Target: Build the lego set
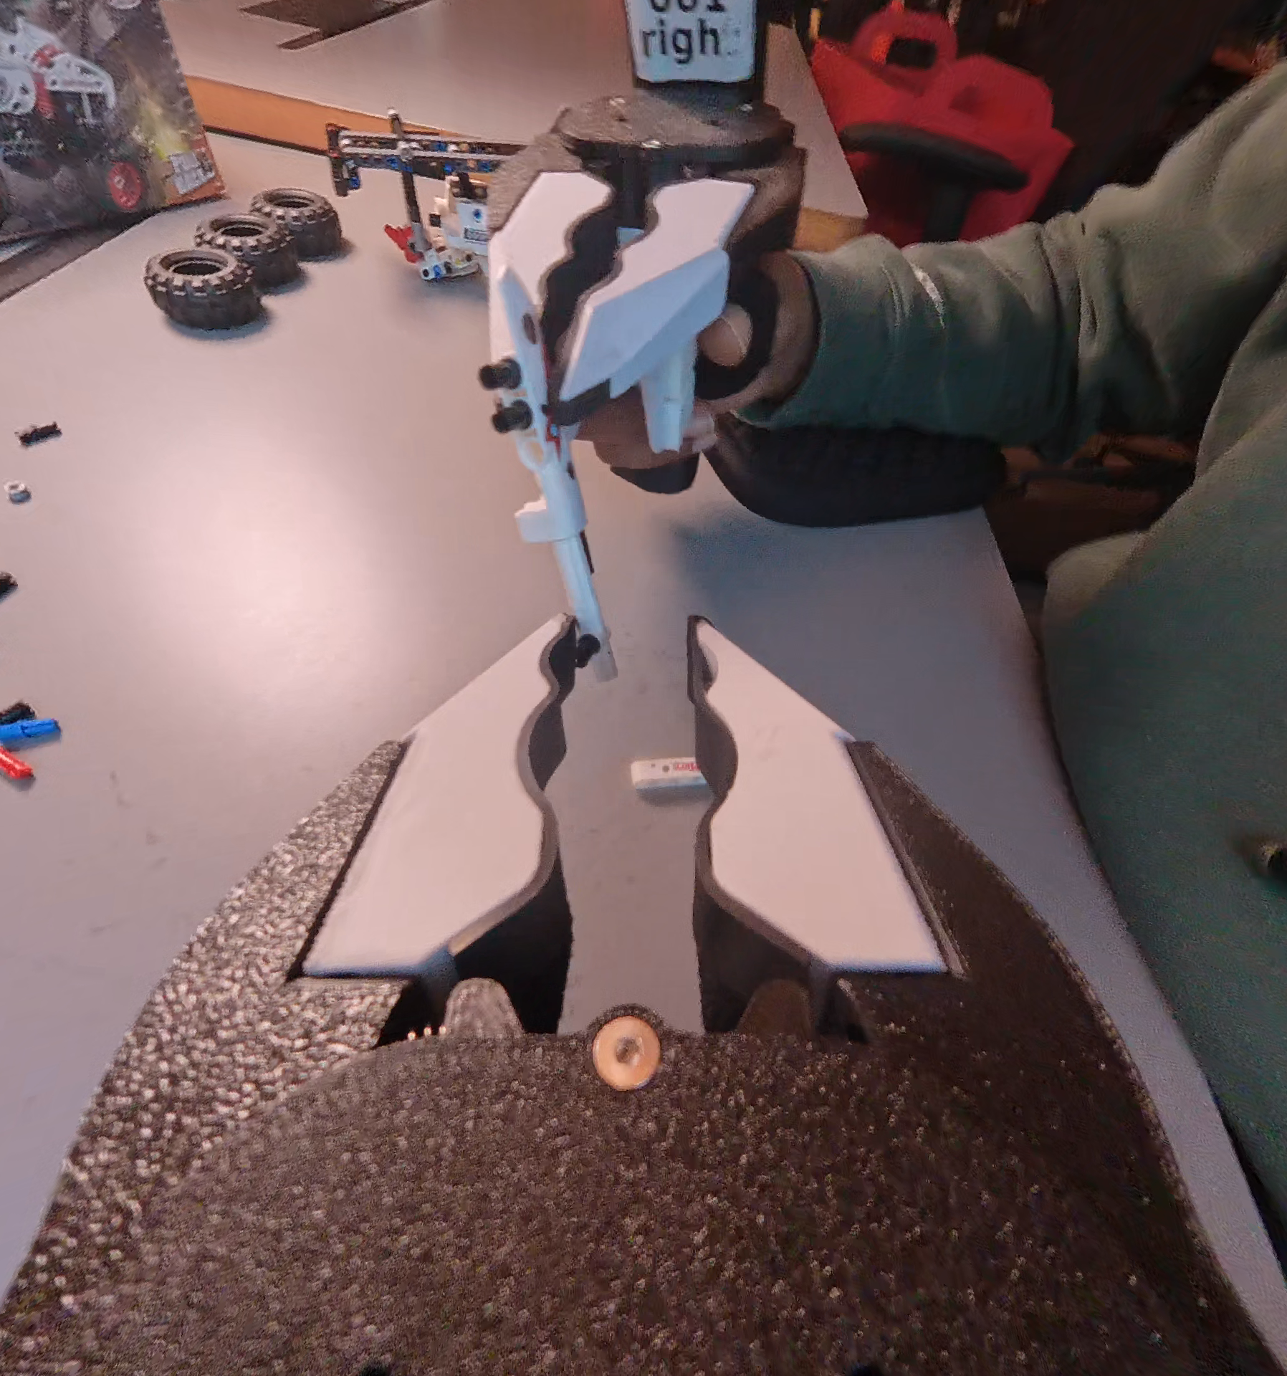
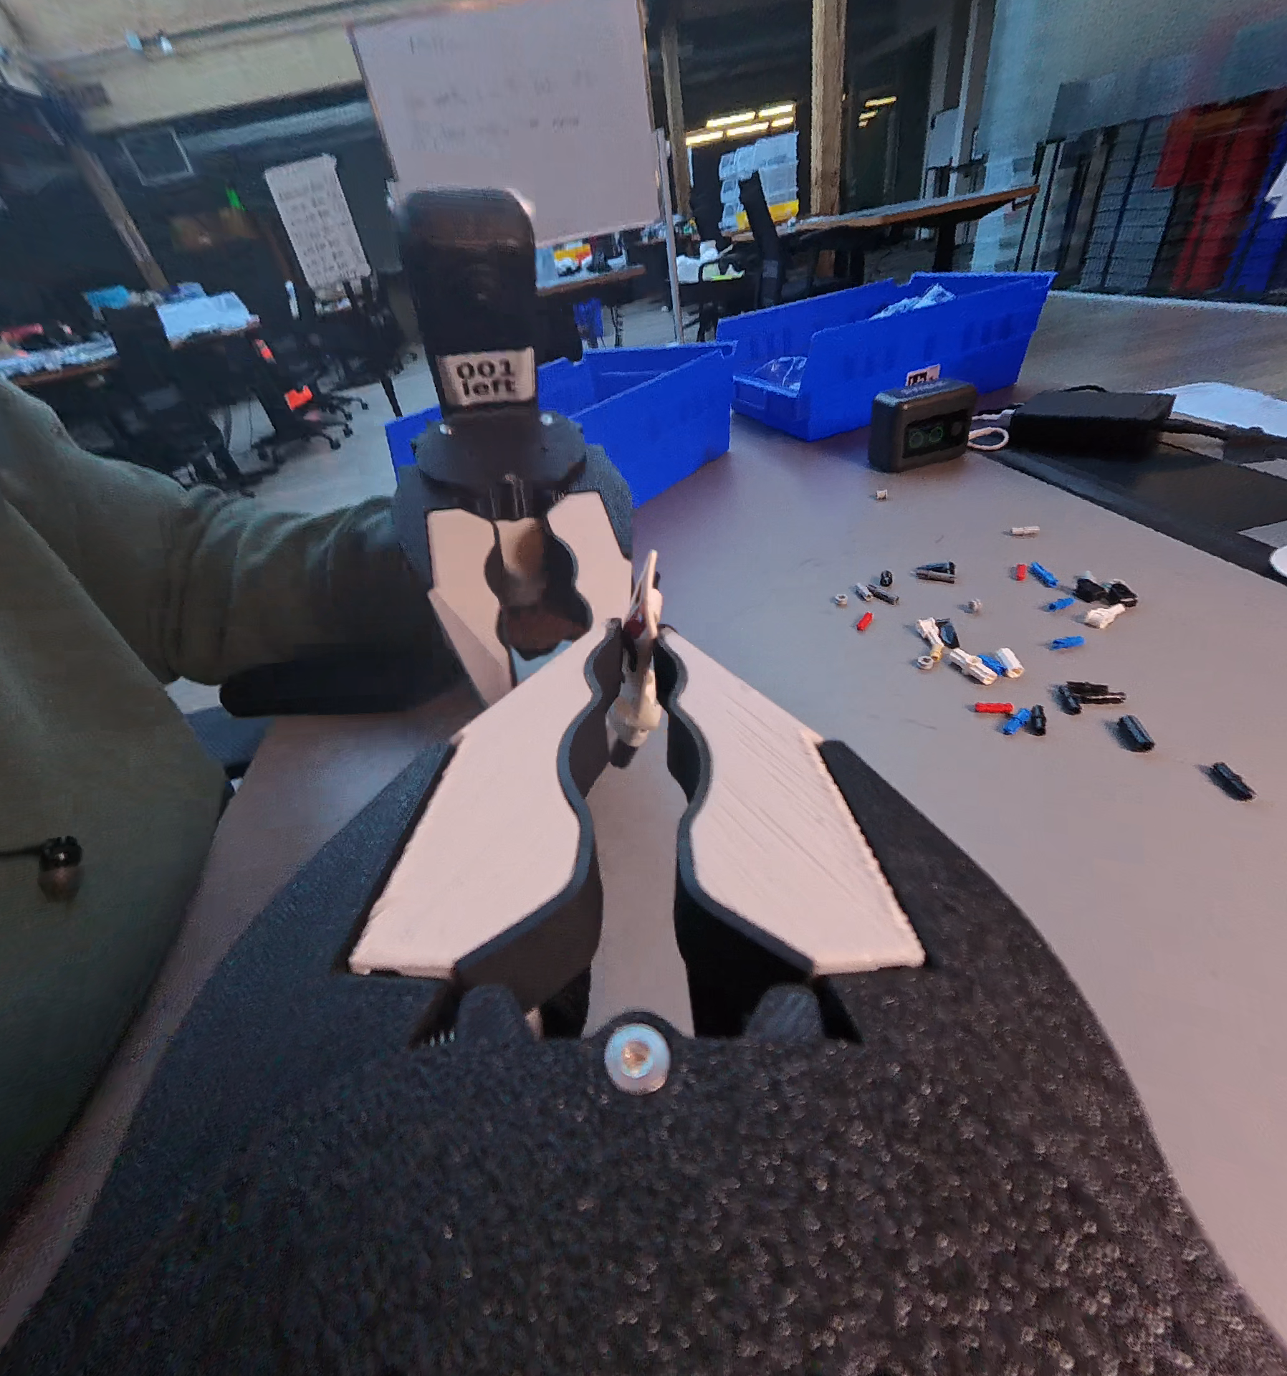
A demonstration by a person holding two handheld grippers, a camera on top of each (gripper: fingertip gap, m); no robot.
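The right claw (image 1: 551,387) hangs above the counter (image 1: 268,566), ahead of the left claw (image 1: 629,633), and grips a long lego piece (image 1: 562,521) whose lower end reaches down between the left claw's parted fingers, close by the left one. On the counter between those fingers lies a small flat brick (image 1: 666,772). Left of the left claw loose pins (image 1: 11,733) are strewn; farther ahead on the left three tyres (image 1: 242,253) lie in a row, with the set's box (image 1: 67,112) behind them and a half-built frame (image 1: 432,193) to their right. Right of the right claw (image 2: 637,633) lies a scatter of small parts (image 2: 998,640); behind it stand two bins (image 2: 886,357).
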